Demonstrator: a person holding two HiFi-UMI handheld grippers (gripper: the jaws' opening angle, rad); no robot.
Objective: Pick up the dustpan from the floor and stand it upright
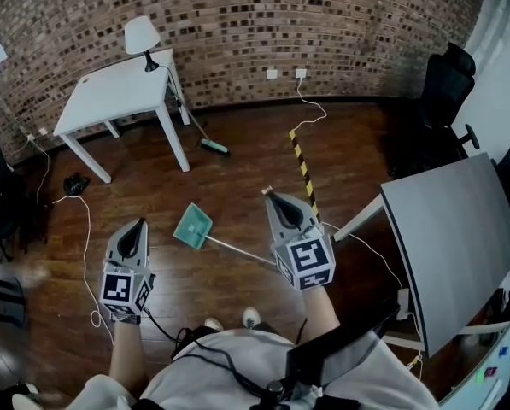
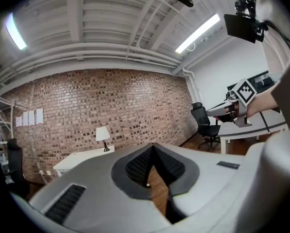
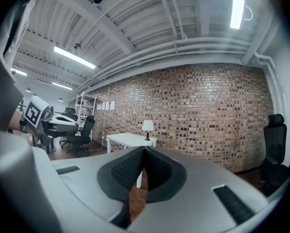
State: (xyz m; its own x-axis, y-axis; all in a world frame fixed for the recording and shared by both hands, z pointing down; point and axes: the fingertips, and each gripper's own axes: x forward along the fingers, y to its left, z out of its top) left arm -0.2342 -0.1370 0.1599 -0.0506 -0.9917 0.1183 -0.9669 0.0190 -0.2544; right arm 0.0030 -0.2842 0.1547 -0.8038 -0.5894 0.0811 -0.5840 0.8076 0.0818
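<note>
The teal dustpan [image 1: 192,226] lies flat on the wooden floor, and its long pale handle [image 1: 237,249] runs back to the right toward my feet. Both grippers are held level above the floor, well clear of the pan. My left gripper [image 1: 137,224] hovers to the left of the pan, its jaw tips [image 2: 153,147] together with nothing between them. To the right, over the handle's end, my right gripper [image 1: 272,196] is also shut and empty [image 3: 145,149]. Neither gripper view shows the dustpan.
A white table [image 1: 118,92] with a lamp [image 1: 142,37] stands at the back left, a teal broom [image 1: 212,147] by its leg. A black-and-yellow striped bar [image 1: 303,169] lies ahead. A grey desk [image 1: 460,237] and office chairs [image 1: 447,84] fill the right; a white cable [image 1: 88,263] trails at left.
</note>
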